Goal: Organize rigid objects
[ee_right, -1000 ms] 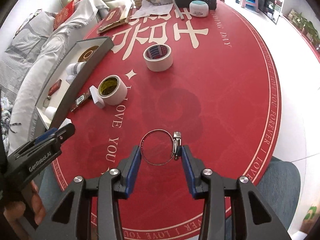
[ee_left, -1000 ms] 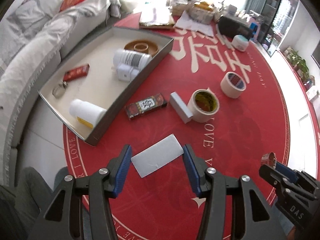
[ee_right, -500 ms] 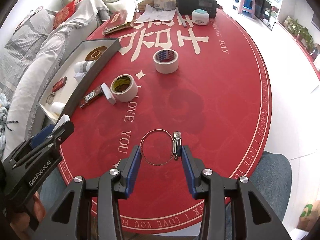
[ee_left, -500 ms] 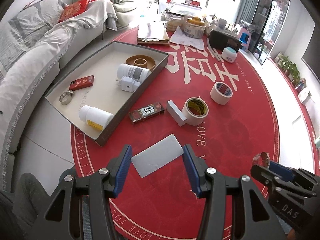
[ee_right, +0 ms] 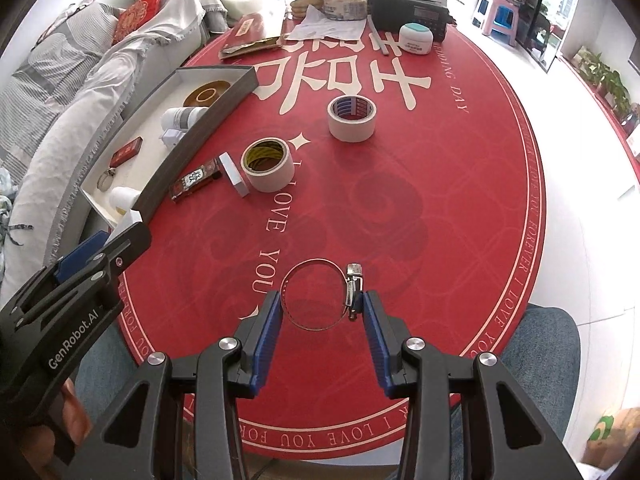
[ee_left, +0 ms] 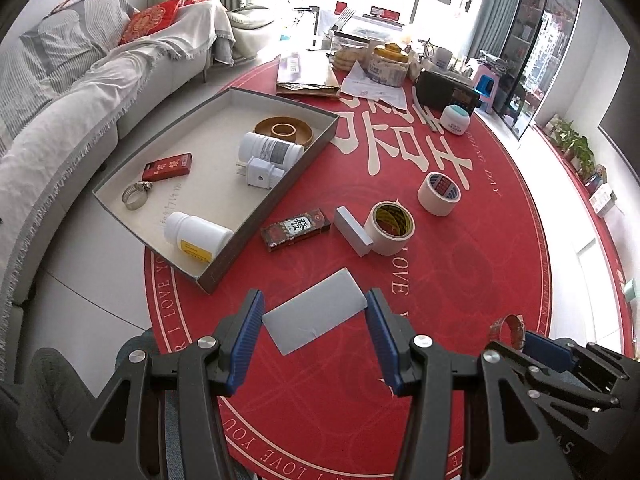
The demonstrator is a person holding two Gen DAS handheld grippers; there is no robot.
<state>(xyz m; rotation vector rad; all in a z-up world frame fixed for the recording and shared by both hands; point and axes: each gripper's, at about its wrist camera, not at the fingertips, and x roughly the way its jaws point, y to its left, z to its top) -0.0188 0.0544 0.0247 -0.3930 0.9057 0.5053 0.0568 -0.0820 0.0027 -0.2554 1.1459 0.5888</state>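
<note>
My left gripper is shut on a flat grey plate, held above the near part of the red round table. My right gripper is shut on a thin metal hose clamp, its screw housing against the right pad; the clamp hangs over the table's front. In the left wrist view, an open grey tray at the table's left edge holds two white bottles, a white adapter, a red box, a brown ring dish and another hose clamp.
On the cloth beside the tray lie a dark red box, a grey block and two tape rolls. Papers, jars and a black radio crowd the far edge. A sofa runs along the left.
Both wrist views have drawn back and tilted up, so more of the table and room shows. The right gripper shifted a little with the clamp. Both grips are unchanged.
</note>
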